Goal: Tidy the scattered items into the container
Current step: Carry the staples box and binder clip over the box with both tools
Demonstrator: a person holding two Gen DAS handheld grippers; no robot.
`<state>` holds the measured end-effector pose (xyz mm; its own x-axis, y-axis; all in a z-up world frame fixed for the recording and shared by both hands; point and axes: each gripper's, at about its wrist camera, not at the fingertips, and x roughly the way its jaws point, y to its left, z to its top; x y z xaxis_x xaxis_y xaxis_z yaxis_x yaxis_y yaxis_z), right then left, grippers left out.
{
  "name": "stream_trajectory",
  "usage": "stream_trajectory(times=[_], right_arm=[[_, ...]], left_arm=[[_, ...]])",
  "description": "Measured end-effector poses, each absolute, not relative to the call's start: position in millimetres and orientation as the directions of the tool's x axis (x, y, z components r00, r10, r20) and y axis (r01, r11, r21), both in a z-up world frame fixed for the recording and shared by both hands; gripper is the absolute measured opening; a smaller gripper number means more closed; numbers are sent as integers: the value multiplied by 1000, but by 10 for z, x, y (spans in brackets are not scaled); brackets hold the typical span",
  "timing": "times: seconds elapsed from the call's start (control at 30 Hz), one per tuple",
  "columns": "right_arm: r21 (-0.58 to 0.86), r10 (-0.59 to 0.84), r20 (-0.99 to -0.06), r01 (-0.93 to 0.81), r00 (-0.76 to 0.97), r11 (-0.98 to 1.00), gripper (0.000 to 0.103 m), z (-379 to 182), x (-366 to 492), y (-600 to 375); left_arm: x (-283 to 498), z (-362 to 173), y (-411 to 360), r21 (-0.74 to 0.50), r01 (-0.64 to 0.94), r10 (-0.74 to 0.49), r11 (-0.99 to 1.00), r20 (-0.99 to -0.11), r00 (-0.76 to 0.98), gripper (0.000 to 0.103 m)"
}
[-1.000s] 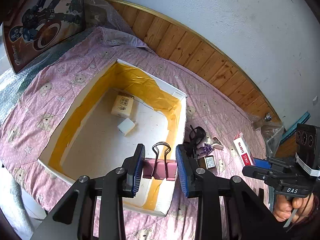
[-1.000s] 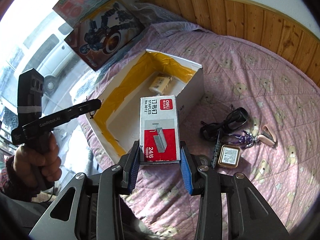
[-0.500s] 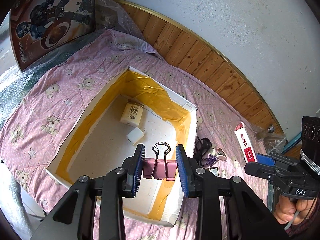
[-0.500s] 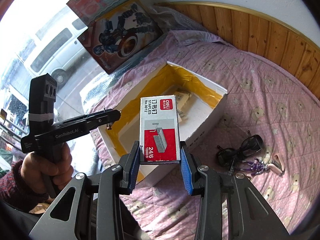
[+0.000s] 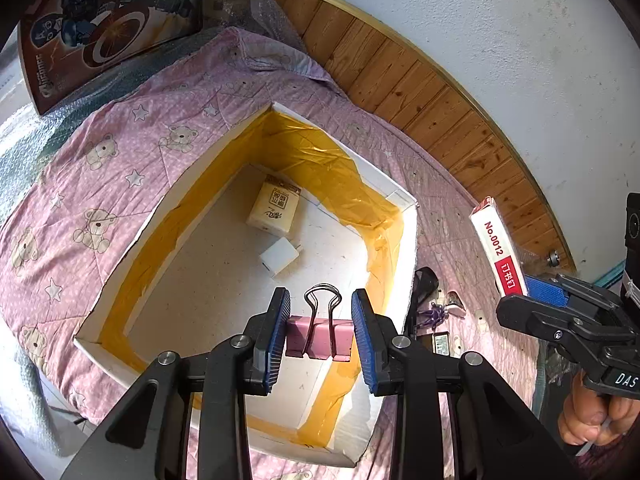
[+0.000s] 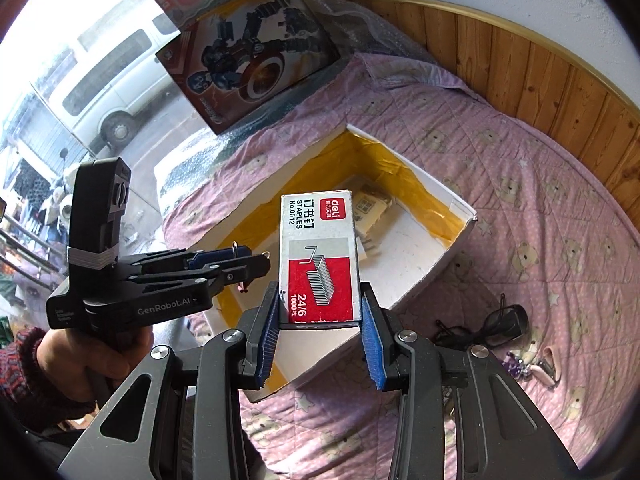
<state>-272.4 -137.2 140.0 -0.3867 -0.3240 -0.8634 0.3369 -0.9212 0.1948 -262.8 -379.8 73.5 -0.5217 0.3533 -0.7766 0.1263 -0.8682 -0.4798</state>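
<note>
Above the white box (image 5: 404,216), the left hand-held gripper (image 5: 320,330) pinches a pink binder clip (image 5: 318,342) while the right hand-held gripper (image 6: 320,334) clamps the staples box (image 6: 320,256) just inside the near rim; releasing early could drop it outside.

Daylight floods both views. In the right wrist view it comes from the window (image 6: 80,92) up and left of the right gripper (image 6: 320,334), where the glass is washed out nearly white. The staple box (image 6: 320,256) held between the fingers is evenly lit and its print reads sharply. In the left wrist view the yellow tape (image 5: 320,168) lining the box (image 5: 404,200) beyond the left gripper (image 5: 320,336) carries soft sheen, and the pink binder clip (image 5: 319,340) is crisp. Straight lines bow strongly outward, and both frames darken to black at the corners.
</note>
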Motion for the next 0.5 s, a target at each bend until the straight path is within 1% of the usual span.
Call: stream_trajectory(times=[0.2, 0.5], right_arm=[[164, -285, -888, 329, -362, -930, 39, 1191, -3011, -1407], [131, -230, -920, 305, -316, -943, 39, 868, -3322, -1426]], left_arm=[[-2817, 608, -3753, -460, 170, 336, -871, -813, -476, 33], [-3023, 438, -3767, -453, 204, 341, -868, -842, -419, 33]])
